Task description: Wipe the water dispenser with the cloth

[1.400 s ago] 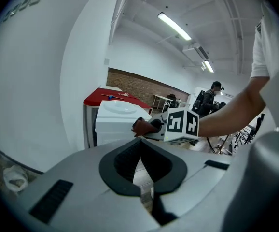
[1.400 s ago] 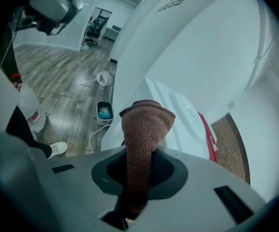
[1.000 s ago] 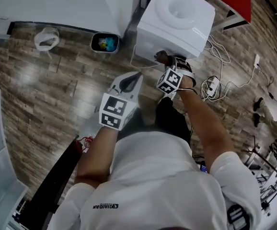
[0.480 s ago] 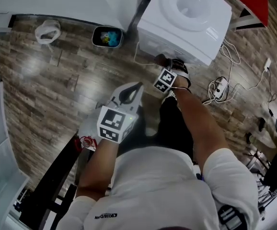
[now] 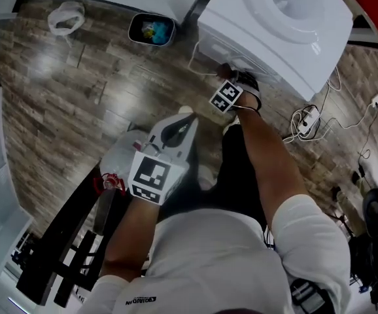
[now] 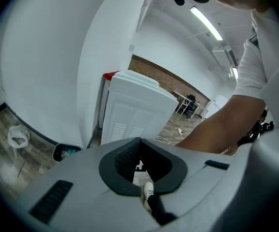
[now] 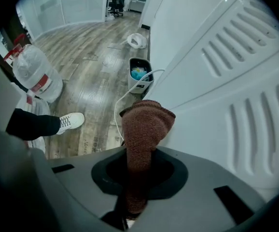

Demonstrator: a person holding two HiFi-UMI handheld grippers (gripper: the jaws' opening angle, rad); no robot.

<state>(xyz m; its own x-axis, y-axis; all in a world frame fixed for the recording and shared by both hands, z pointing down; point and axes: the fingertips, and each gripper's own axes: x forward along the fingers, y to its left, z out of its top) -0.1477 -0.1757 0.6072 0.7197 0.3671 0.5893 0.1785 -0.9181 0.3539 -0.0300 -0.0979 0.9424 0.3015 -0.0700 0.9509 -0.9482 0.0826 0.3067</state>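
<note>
The white water dispenser stands on the wooden floor at the upper right; its vented panel fills the right of the right gripper view. My right gripper is shut on a brown knitted cloth, whose bunched end rests against the bottom of that panel. In the head view the cloth shows just beyond the marker cube. My left gripper hangs lower left, apart from the dispenser, jaws shut on nothing.
A small black bin stands by the wall left of the dispenser, with a white ring-shaped bag further left. A power strip and cables lie to the right. A large water bottle and a black bench sit behind me.
The head camera has shifted, so the dispenser now sits higher and further right. The right gripper keeps the cloth at the dispenser's lower panel. The left gripper has hardly moved.
</note>
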